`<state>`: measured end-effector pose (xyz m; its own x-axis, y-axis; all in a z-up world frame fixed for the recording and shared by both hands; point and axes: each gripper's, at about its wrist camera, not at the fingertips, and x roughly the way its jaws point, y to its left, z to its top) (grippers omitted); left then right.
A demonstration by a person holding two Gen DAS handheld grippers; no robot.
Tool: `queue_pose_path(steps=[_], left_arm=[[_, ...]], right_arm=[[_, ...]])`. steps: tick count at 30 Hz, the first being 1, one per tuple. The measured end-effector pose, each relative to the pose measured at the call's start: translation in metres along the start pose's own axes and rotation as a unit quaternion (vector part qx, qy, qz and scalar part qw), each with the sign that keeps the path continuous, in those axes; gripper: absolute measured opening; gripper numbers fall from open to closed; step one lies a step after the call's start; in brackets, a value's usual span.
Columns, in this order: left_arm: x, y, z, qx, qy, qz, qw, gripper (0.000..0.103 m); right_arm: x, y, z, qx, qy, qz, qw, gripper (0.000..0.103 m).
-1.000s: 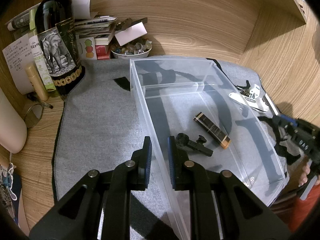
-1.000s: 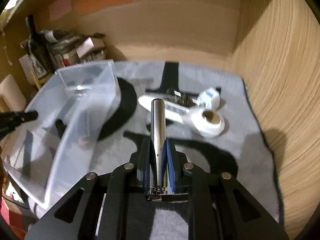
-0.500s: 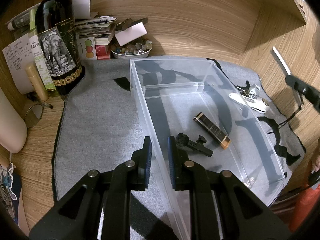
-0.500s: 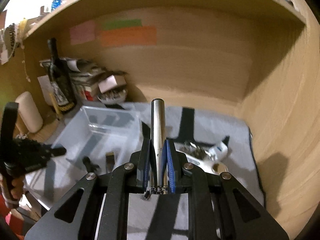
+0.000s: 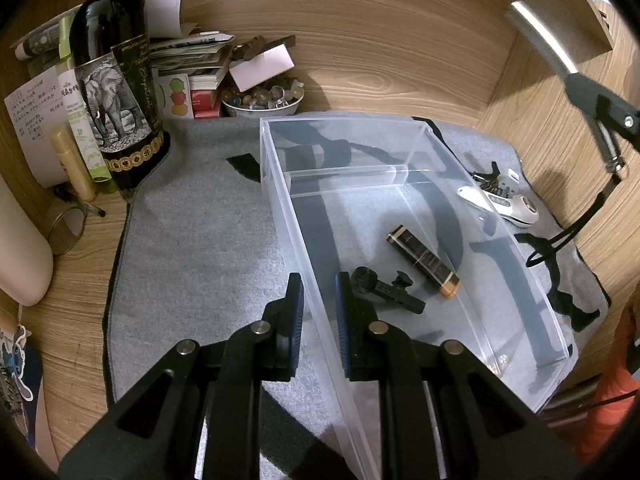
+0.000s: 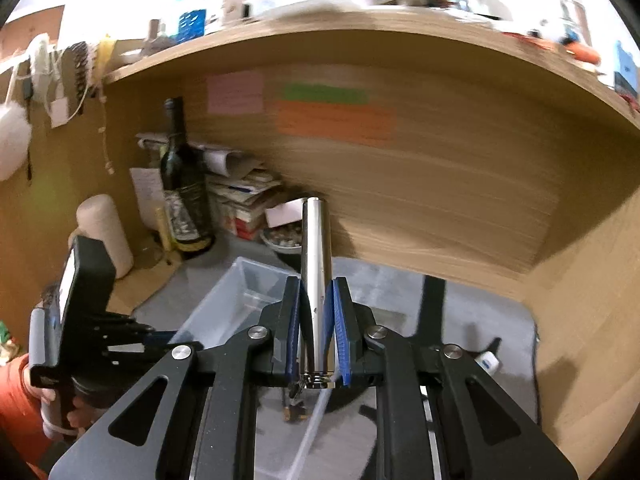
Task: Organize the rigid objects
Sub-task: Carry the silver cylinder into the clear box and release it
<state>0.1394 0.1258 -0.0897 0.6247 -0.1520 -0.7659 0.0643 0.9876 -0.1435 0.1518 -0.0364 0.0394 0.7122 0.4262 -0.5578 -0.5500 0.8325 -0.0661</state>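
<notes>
A clear plastic bin (image 5: 496, 232) lies on the grey mat; it also shows in the right wrist view (image 6: 240, 292). Inside it lie a dark lighter with an orange end (image 5: 423, 261) and a small black clip-like gadget (image 5: 386, 290). My left gripper (image 5: 319, 312) straddles the bin's left wall with its jaws close around it. My right gripper (image 6: 316, 320) is shut on a silver metal tube (image 6: 315, 264) with a cord, held high above the bin; the tube also shows in the left wrist view (image 5: 540, 36). A white gadget (image 5: 500, 202) lies on the mat right of the bin.
A wine bottle (image 5: 116, 92), stacked papers and boxes (image 5: 192, 64) and a bowl of stones (image 5: 262, 98) stand at the back left. Wooden walls close the back and right. A shelf runs overhead (image 6: 360, 40). The grey mat (image 5: 192, 248) lies under the bin.
My right gripper has risen with the silver tube and swung left over the bin. The left gripper has not moved.
</notes>
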Motion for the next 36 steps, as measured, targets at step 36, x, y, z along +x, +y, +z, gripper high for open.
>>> queue_pose_path(steps=[36], left_arm=[[0.001,-0.002,0.0,0.0,-0.001,-0.001,1.0,0.015]], right_arm=[[0.094,0.038,-0.056,-0.068,0.198,0.033,0.977,0.015]])
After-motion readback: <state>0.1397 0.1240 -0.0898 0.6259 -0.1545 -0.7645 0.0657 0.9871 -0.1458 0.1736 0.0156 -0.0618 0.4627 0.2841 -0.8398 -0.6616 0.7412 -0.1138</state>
